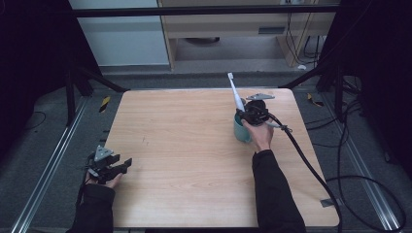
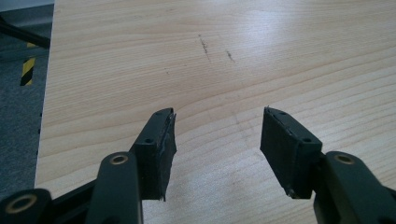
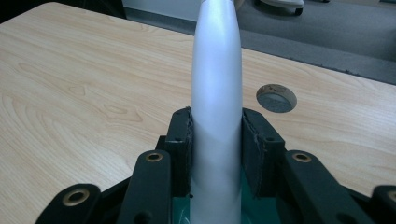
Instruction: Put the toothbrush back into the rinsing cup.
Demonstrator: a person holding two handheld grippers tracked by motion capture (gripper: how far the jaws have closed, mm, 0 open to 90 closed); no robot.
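The right gripper [image 1: 252, 110] clamps the white handle of an electric toothbrush [image 1: 236, 95], one pad pressed to each side of it; in the right gripper view the pads [image 3: 180, 149] sit flush against the toothbrush [image 3: 217, 107] with no gap. The lower end of the handle stands inside a teal cup [image 1: 241, 130], and the brush head leans up and away toward the far edge of the surface [image 1: 184, 160]. A sliver of the cup [image 3: 245, 205] shows below the pads in the right gripper view. The right hand [image 1: 261, 136] wraps the gripper body just beside the cup.

The left gripper [image 1: 109, 166] rests at the near left edge of the surface, jaws spread wide with nothing between them; in its own view the left gripper [image 2: 217, 140] frames bare wood grain.

The cup stands in the right half of the surface, nearer the far edge than the near one, well clear of the right edge. The whole middle and left of the surface lie open between the two grippers.

The right gripper view picks out a round cable hole [image 3: 276, 98] in the surface beyond the toothbrush. The left gripper view brings out faint dark scuff marks [image 2: 204, 46] on the wood and the left edge with grey floor [image 2: 18, 116] beside it.
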